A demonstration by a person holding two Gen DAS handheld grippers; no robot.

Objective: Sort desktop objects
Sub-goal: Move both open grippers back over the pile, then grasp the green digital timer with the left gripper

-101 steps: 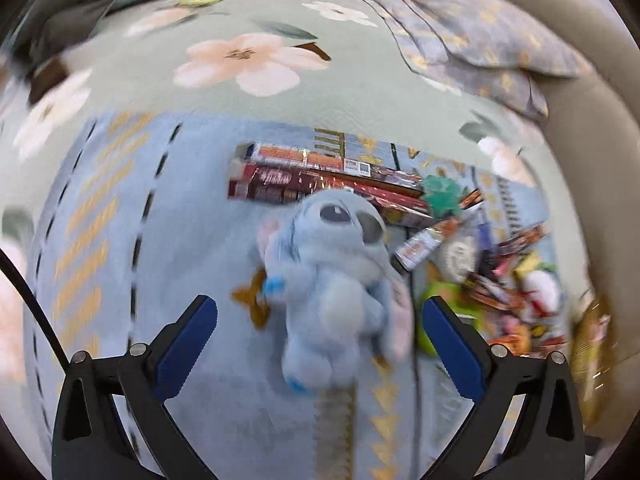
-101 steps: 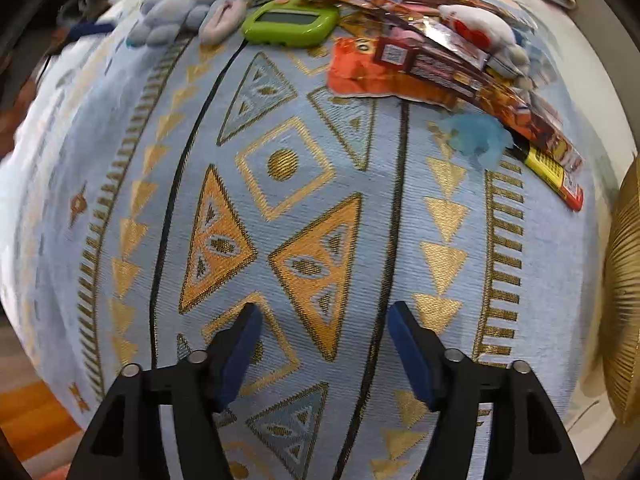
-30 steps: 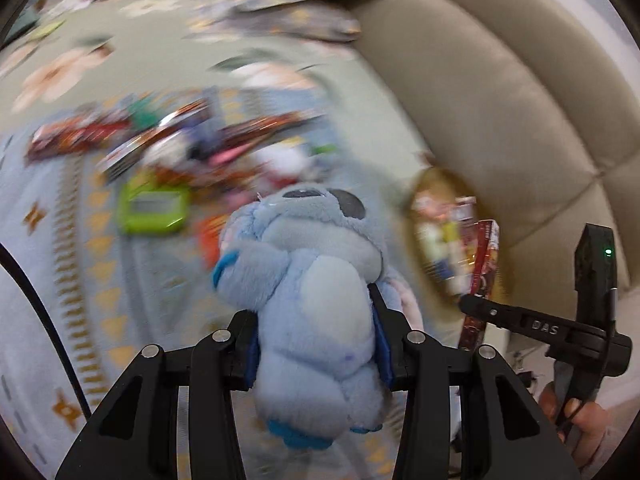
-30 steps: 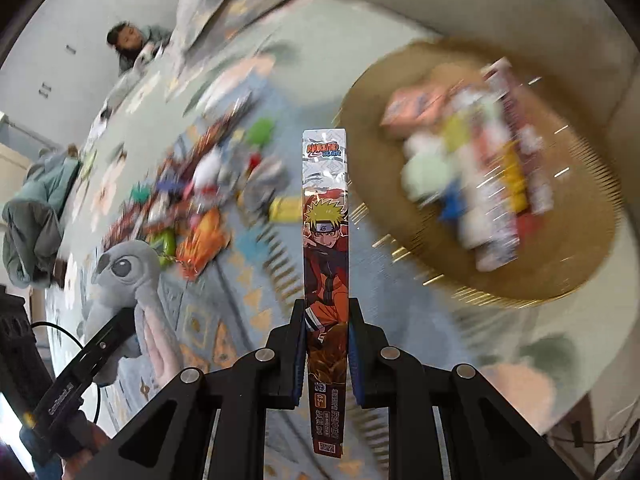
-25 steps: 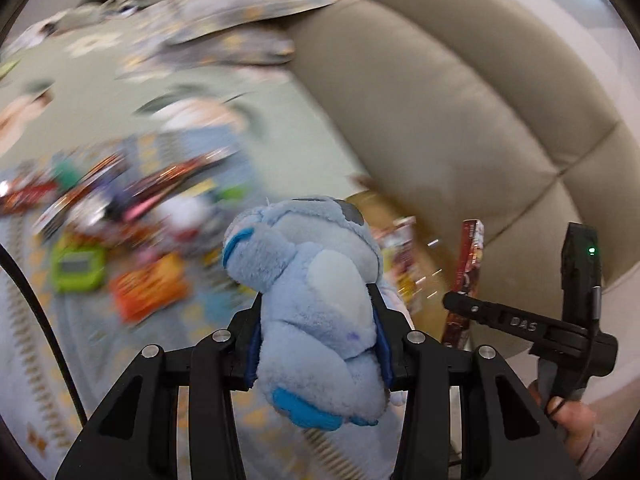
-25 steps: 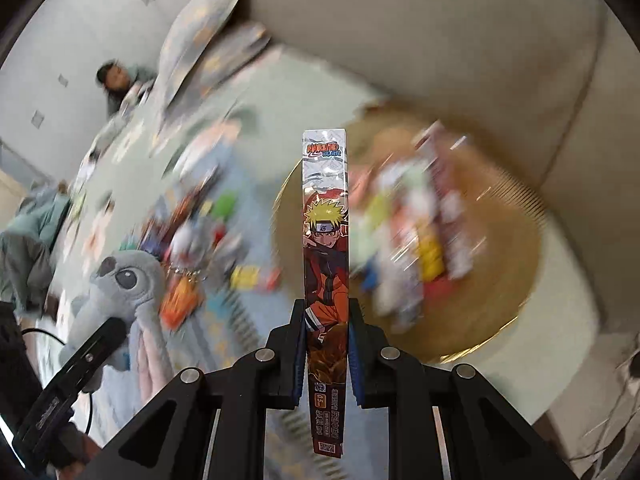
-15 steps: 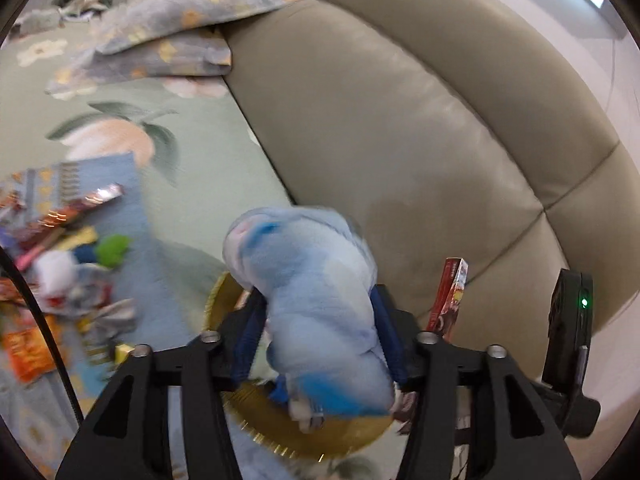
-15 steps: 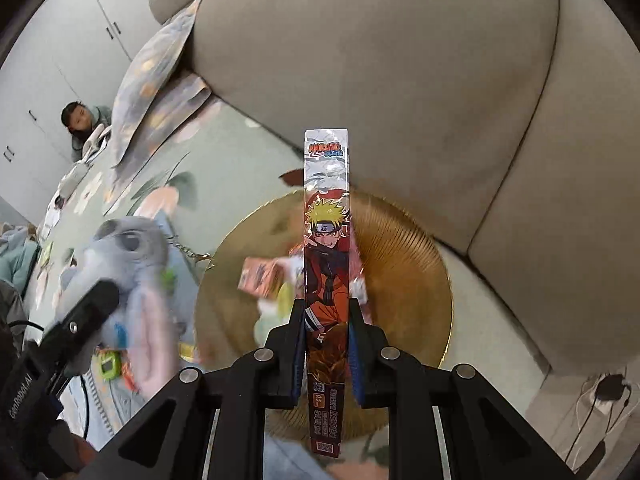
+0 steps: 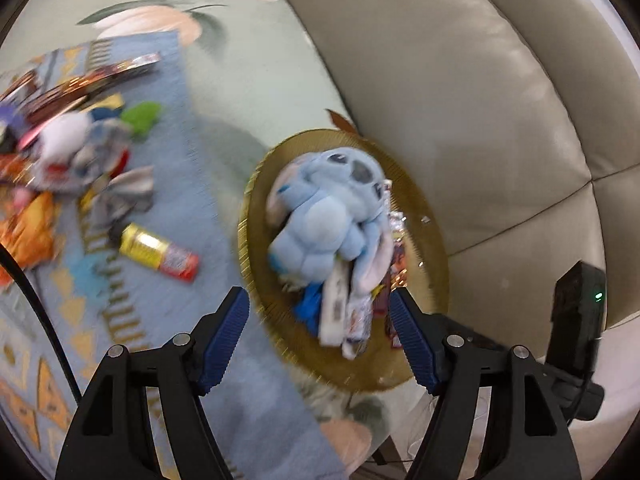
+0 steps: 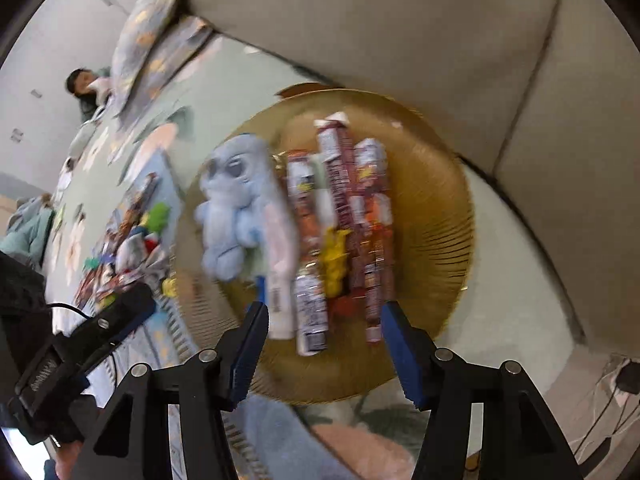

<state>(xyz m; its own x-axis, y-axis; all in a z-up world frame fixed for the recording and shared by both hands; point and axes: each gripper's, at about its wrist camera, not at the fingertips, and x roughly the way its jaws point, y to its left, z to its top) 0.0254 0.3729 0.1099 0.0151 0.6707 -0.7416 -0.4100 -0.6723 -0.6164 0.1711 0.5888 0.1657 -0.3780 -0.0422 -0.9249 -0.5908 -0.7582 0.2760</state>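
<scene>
A blue plush toy (image 9: 324,208) lies in the round gold tray (image 9: 428,292), on top of several snack packets (image 9: 352,312). My left gripper (image 9: 320,332) is open and empty just in front of the tray. In the right wrist view the plush (image 10: 236,200) lies at the tray's left, beside long snack packets (image 10: 340,208). My right gripper (image 10: 324,344) is open and empty over the near rim of the tray (image 10: 444,240). The right gripper's body (image 9: 576,320) shows at the right of the left wrist view.
A heap of loose toys and packets (image 9: 60,148) lies on the blue patterned cloth (image 9: 72,320) to the left. A yellow and red packet (image 9: 160,252) lies alone near the tray. A beige sofa back (image 9: 460,100) rises right behind the tray.
Both grippers have opened. The plush toy has dropped from my left gripper into the tray, and the orange cartoon packet has left my right gripper and lies among the tray's packets.
</scene>
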